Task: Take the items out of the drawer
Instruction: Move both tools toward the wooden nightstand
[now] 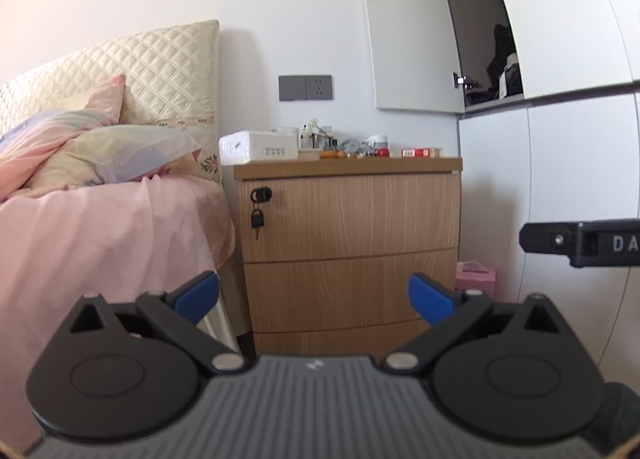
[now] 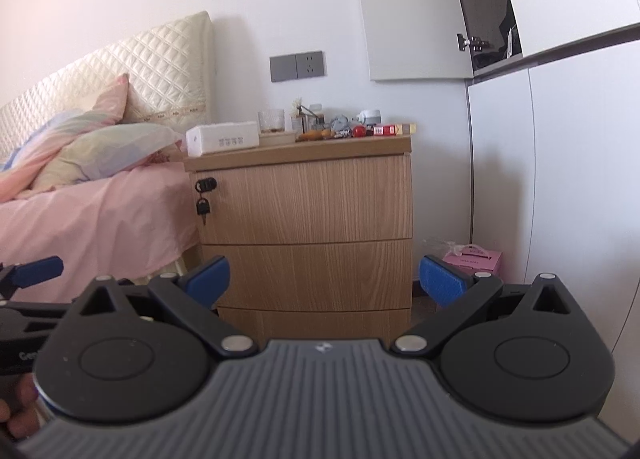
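Item: wooden bedside cabinet (image 1: 352, 235), light oak grain
Drawers: three, all closed, fronts flush
Top drawer (image 1: 352, 215): fitted with black lock (image 1: 261, 193), key hung
Position: between bed and wardrobe

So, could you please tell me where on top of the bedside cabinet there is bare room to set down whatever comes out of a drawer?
The cabinet top is mostly taken: the white box fills the bed-side end, and jars and small items crowd the back up to the red packet. Only the narrow front strip along the edge looks bare. The pink bed cover beside it offers more room.
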Demonstrator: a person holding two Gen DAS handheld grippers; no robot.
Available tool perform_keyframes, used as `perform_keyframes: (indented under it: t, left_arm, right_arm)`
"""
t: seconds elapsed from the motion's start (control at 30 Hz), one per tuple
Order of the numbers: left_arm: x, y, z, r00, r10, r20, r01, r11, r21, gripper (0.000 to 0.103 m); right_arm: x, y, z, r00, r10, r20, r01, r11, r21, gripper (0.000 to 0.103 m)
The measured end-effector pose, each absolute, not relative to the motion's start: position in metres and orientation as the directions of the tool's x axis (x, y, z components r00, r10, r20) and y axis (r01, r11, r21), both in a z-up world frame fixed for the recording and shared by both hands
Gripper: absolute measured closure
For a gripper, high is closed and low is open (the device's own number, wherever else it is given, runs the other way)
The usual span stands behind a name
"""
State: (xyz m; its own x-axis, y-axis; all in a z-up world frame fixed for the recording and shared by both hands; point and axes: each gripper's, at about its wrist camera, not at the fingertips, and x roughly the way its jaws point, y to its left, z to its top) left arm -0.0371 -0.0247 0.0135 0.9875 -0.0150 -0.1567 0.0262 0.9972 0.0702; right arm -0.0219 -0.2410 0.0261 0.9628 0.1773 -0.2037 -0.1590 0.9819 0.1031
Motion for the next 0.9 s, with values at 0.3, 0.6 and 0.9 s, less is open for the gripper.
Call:
perform_keyframes:
  t: [0.3,0.6,0.9]
  left_arm:
    - [-0.054,-0.031,0.045,0.99,-0.02,-0.142,0.027,0.998,0.052,0.001]
    - [-0.066,-0.032,0.068,0.996,-0.008,-0.084,0.012,0.999,0.051,0.001]
    - [-0.075,-0.035,0.075,0.997,-0.007,-0.08,0.012,0.998,0.063,0.001]
  right_arm:
    - [-0.039,-0.251,0.051,0.97,0.178,-0.164,-0.159,0.98,0.122,0.0]
    - [-0.044,-0.262,0.064,0.971,0.191,-0.145,-0.172,0.976,0.131,0.0]
    - [-0.04,-0.269,0.063,0.959,0.242,-0.145,-0.215,0.961,0.175,0.0]
